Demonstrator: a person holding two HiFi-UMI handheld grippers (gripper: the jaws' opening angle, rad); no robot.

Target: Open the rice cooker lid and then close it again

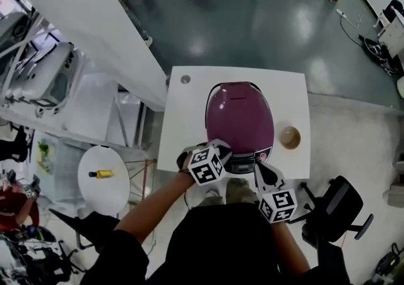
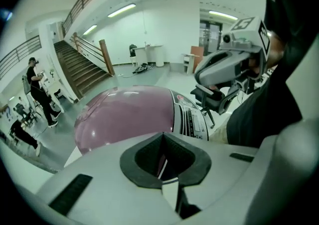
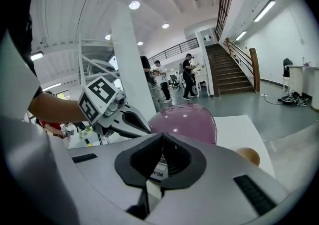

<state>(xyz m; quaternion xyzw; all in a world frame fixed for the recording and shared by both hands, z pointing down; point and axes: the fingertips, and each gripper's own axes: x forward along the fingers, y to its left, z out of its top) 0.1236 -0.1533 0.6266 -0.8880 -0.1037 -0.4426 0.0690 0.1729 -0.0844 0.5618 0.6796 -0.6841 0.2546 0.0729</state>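
Plainly shows the cooker (image 1: 240,118), lid down, on the table (image 1: 189,119), midway along its near edge. Puts the left gripper (image 1: 221,148), jaws together on nothing, at its front left; the right gripper (image 1: 260,167), likewise closed and empty, at its front right. Shows a bowl (image 1: 290,137) near the right edge.

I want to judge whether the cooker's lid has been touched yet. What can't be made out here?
- Front left of the purple domed rice cooker: head view, covered by the shut left gripper; contact unclear.
- Print on the white control panel: left gripper view, too small and blurred.
- Small brown round bowl: right gripper view, lower part hidden by the right gripper; contents unreadable.
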